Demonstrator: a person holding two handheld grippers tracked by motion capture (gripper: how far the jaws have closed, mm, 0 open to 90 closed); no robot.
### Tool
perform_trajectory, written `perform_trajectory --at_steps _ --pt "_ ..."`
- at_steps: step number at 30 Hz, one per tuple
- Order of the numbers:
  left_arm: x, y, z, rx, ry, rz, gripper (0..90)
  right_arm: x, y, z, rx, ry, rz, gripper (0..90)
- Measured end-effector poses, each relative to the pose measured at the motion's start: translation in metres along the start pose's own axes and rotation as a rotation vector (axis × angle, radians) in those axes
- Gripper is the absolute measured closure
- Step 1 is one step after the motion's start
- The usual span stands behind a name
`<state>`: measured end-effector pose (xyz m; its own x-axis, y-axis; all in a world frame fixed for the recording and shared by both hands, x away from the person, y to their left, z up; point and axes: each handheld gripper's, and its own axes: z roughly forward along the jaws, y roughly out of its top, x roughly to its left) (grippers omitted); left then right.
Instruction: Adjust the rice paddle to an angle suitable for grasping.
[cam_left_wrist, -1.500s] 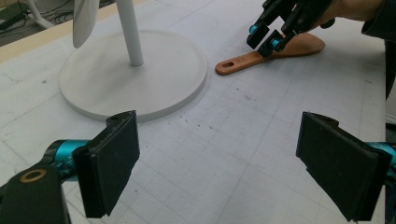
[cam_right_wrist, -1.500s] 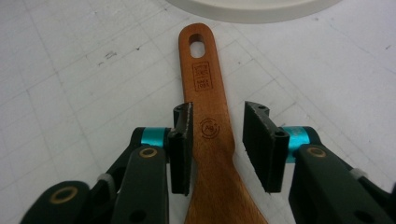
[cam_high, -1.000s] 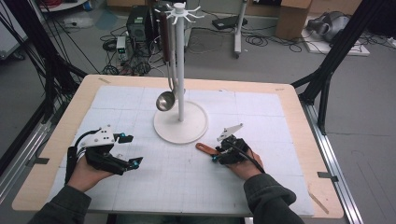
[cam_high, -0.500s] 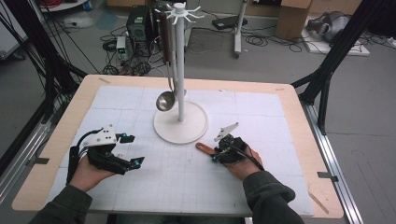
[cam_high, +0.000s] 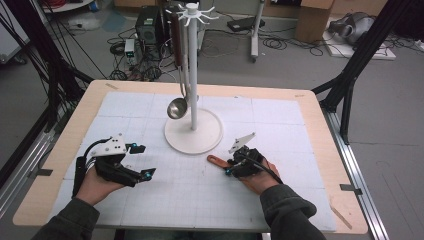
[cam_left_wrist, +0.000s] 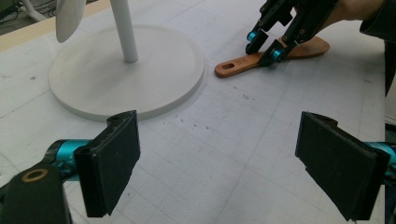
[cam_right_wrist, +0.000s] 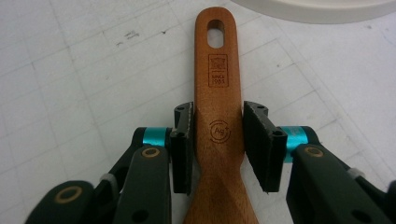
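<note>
In the lower centre of the right gripper view, the right gripper (cam_right_wrist: 218, 149) has its jaws narrowed onto the flat neck of the wooden spatula (cam_right_wrist: 219, 93), one pad against each edge, with the handle and its hanging hole running up to the top of the frame, just short of the white base. The spatula lies flat on the tabletop (cam_high: 310, 130), so the grip is on two thin edges only; my worry is that on lifting, the long handle could swing or tip between the pads, or slide out if the squeeze is light. The jaws have just been closing slightly with the spatula between them, and the pads look in contact, though how firmly they press I cannot tell. In the high view the spatula sits just right of centre, close to the stand (cam_high: 193, 131); a careless swing could knock the handle against the base, or further up against the hanging ladle (cam_high: 176, 107). The hole is small, so missing a hook at the top looks likely if the spatula twists. At lower left of the high view, the left gripper (cam_high: 141, 161) hovers with jaws wide apart, holding nothing.
</note>
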<state>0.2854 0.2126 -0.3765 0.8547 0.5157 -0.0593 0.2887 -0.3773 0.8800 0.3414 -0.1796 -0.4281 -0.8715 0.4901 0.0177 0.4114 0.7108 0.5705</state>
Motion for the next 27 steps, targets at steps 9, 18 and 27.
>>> perform_trajectory --at_steps 9,18,27 --pt "0.0 0.0 0.001 0.0 -0.002 -0.007 14.5 -0.002 -0.006 0.001 -0.041 0.017 0.017 65.1" --pt "-0.002 0.003 0.006 -0.001 -0.022 -0.009 17.1 0.005 -0.002 -0.008 -0.094 0.012 -0.008 65.3" --pt "-0.007 0.01 0.015 0.003 -0.053 -0.01 21.1 0.015 0.005 -0.023 -0.182 0.046 -0.018 65.2"
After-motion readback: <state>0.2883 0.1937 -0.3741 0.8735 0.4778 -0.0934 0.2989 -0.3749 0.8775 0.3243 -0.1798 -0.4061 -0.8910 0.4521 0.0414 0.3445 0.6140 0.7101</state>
